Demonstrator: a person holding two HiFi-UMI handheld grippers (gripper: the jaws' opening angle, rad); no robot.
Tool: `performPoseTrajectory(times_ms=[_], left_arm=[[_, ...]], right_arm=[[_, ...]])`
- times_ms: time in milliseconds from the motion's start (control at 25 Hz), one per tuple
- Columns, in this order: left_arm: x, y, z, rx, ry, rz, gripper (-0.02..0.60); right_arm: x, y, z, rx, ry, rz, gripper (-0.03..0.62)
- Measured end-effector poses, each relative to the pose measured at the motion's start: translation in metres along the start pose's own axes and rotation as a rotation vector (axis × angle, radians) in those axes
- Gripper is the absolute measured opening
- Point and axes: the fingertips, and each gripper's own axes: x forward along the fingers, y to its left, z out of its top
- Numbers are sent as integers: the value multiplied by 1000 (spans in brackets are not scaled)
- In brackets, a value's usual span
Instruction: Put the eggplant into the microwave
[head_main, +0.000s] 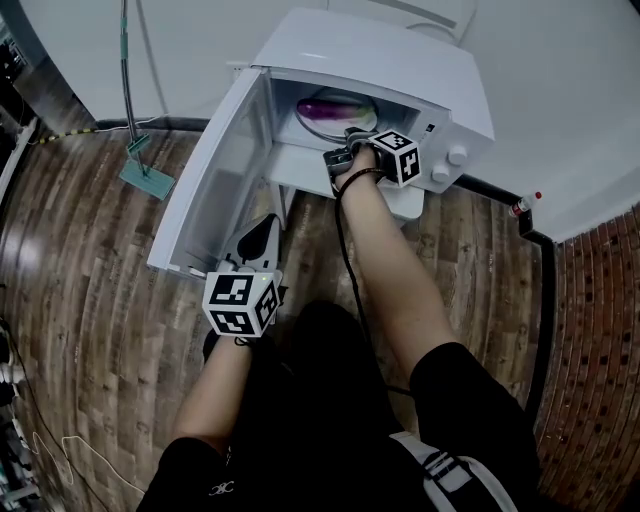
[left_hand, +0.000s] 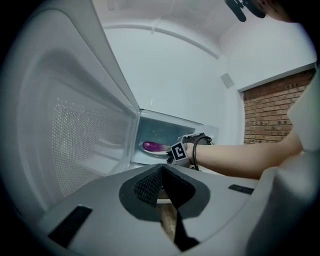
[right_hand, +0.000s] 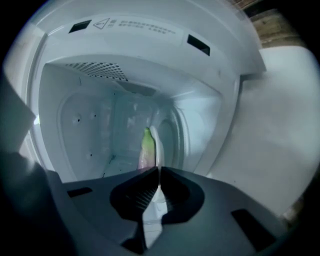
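Eggplant (head_main: 322, 108) rests inside the microwave (head_main: 380, 60), left gripper (head_main: 262, 230) and right gripper (head_main: 350, 140) pinched empty, so closing the door (head_main: 215, 180) seems next.

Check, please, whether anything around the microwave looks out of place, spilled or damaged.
Nothing stands out. The glossy purple eggplant lies on the round plate inside the white microwave, its door standing wide open; no spill or damage shows.

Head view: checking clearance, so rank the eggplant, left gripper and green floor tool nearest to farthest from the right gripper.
1. eggplant, just ahead, inside the microwave
2. left gripper, lower left, by the door
3. green floor tool, far left
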Motion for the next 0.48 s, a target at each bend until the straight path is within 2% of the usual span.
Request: performPoseTrajectory(times_ms=[480], left_arm=[[-16, 10, -6, 6, 10, 14, -2]], right_arm=[[20, 14, 18, -140, -59, -53, 29]])
